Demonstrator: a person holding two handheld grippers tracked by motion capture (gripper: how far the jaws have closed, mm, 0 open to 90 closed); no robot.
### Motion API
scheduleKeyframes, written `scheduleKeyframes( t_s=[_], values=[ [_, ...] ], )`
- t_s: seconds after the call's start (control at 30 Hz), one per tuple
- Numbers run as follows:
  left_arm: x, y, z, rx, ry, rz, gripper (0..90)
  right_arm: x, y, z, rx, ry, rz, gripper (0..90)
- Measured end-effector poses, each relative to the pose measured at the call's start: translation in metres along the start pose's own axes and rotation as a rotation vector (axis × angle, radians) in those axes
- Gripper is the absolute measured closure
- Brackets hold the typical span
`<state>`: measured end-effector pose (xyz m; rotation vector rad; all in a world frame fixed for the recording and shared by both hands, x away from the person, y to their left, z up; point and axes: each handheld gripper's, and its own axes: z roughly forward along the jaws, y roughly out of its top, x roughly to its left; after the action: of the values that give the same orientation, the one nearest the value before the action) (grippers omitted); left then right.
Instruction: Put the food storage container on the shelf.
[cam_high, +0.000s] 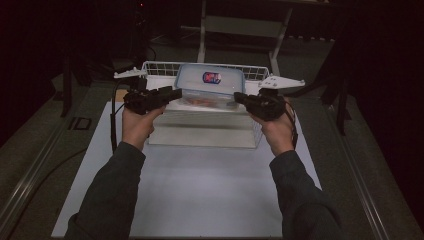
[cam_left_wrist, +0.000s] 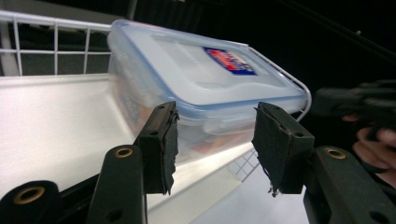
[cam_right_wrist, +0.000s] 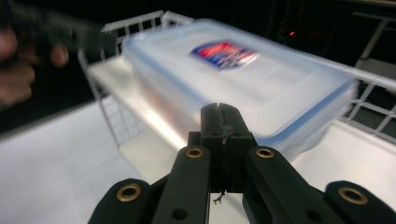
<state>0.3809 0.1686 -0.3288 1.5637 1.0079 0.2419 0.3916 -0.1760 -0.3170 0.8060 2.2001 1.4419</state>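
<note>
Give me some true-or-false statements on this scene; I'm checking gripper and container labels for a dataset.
1. The right gripper has its jaws pressed together. True.
2. The left gripper is shut tight. False: its jaws stand apart, with the container's end between them.
3. The plastic container has a clear lid with a blue rim and a red-and-blue label. True.
4. The container lies flat on the table. False: it rests tilted in the white wire basket.

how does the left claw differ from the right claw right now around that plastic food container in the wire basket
The left claw stands open, its pads apart either side of the plastic food container's near end; the right claw is shut, pads pressed together with nothing between them. The left claw's view is sharp; the right claw's view shows the container blurred. Both are black, hand-held, and point at the container from opposite ends over the wire basket.
</note>
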Motion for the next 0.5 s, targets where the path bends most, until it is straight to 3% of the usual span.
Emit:
scheduleKeyframes(
  t_s=[0.1,0.13,0.23,0.37,0.5],
  values=[
    [-0.009,0.0,-0.006,0.002,-0.004,0.035,49.5,0.005,-0.006,0.011,0.073,-0.039,-0.053,90.0],
    [-0.012,0.0,-0.008,0.003,-0.005,0.047,49.4,0.006,-0.007,0.014,0.073,-0.048,-0.06,90.0],
    [-0.021,-0.003,-0.012,0.015,-0.004,0.087,48.7,0.005,-0.007,0.021,0.081,-0.094,-0.039,89.9],
    [-0.028,-0.009,-0.02,0.016,-0.013,0.126,48.2,0.004,-0.012,0.023,0.096,-0.096,-0.024,89.2],
    [-0.032,-0.02,-0.03,0.017,0.005,0.16,48.2,0.009,-0.022,0.014,0.1,-0.075,-0.041,84.1]
  ],
)
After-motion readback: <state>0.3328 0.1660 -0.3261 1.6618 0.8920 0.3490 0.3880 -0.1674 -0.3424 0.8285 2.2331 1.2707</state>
